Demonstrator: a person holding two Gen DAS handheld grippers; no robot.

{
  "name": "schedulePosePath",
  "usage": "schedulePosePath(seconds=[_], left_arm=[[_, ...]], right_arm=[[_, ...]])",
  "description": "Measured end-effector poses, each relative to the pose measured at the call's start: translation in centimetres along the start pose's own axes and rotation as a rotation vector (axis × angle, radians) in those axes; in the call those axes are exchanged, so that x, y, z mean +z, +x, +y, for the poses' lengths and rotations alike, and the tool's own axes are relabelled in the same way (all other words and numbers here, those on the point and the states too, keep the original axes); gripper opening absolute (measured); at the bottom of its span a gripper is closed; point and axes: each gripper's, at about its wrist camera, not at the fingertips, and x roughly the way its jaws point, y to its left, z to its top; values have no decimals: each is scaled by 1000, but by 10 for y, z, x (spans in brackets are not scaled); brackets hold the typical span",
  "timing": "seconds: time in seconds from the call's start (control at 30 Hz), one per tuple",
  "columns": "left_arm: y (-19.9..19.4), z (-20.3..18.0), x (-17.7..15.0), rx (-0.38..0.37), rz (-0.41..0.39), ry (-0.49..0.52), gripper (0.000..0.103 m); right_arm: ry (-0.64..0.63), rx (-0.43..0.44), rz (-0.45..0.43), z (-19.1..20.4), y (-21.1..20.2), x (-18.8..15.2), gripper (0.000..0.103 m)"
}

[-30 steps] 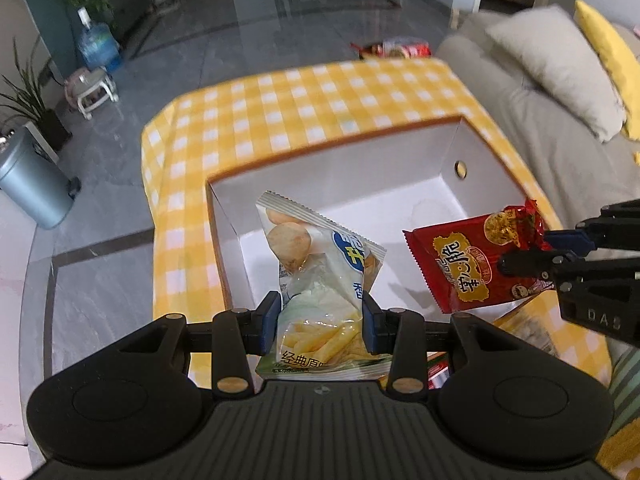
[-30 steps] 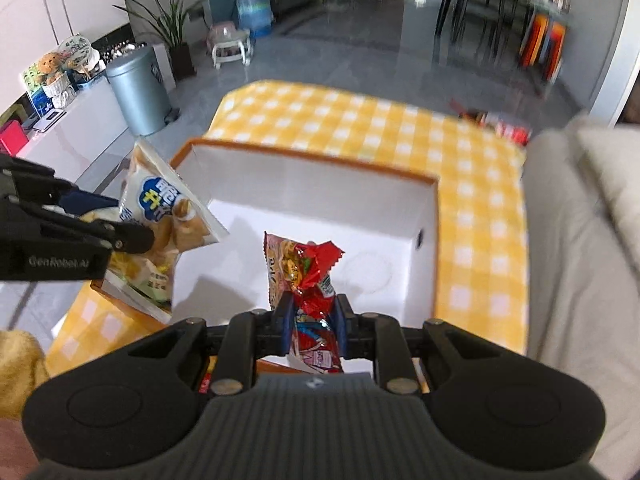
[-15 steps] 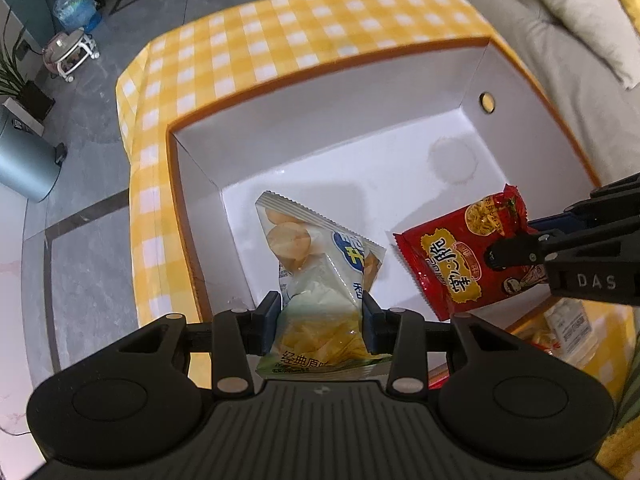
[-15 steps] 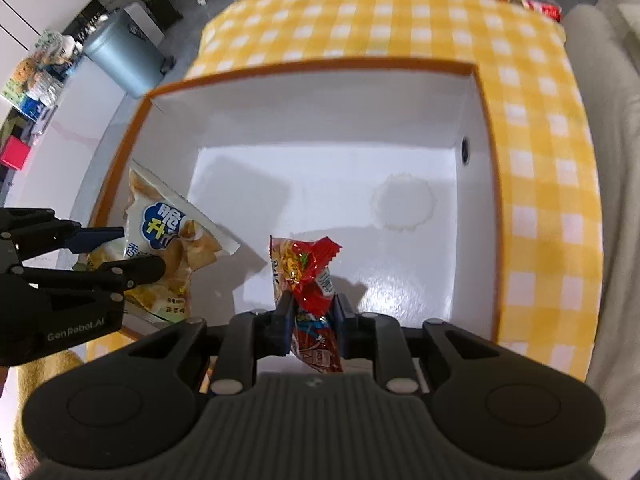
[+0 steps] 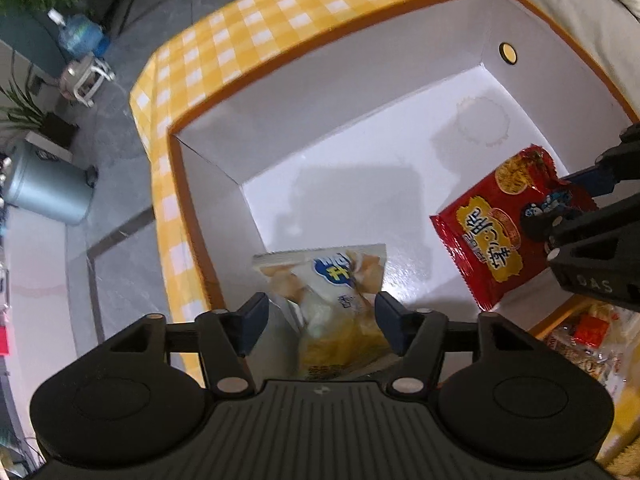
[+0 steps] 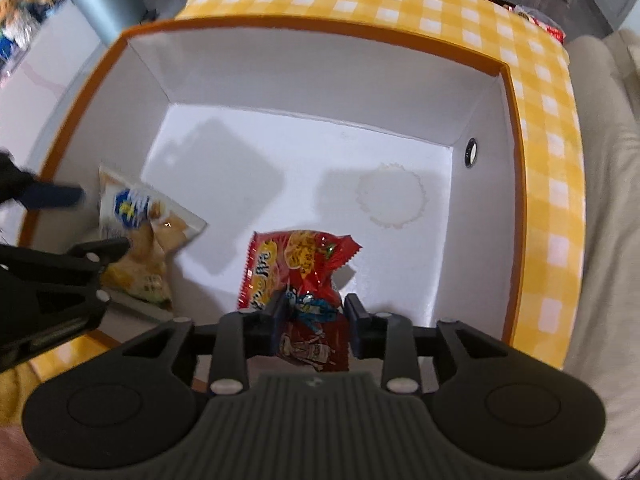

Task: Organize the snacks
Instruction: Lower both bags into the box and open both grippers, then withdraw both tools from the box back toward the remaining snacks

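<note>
Yellow checked tablecloth [image 6: 536, 80] under the white box [image 5: 360, 92]. You're mid-drop: two packets going in, more snacks [image 5: 588, 340] wait outside its near rim. Both grippers point steeply down over the box. Left gripper [image 5: 320, 320] jaws opening, chip bag [image 5: 332, 288] loose between. Right gripper [image 6: 314, 322] jaws opening, red noodle packet [image 6: 296, 264] between, over the box floor.
</note>
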Motion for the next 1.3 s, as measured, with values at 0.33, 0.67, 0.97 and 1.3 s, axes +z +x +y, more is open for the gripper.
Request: schedulePosePath(seconds=[0.33,0.67,0.97,1.3], left_arm=[[-35,3,-9,66,-142,-8,78],[-86,4,-37,53,-316,-52,78],[-122,-1,-85,-21,-432,-115,78],[-115,-14,-129,-90,-410,-184,78]], right_arm=[[1,-64,26,4,4,-3,51],[-9,-156,-230,8,-64,-37,62],[-34,-117,-389,27,-115,-99,63],[-39,-51,-382,41,-114,-171,63]])
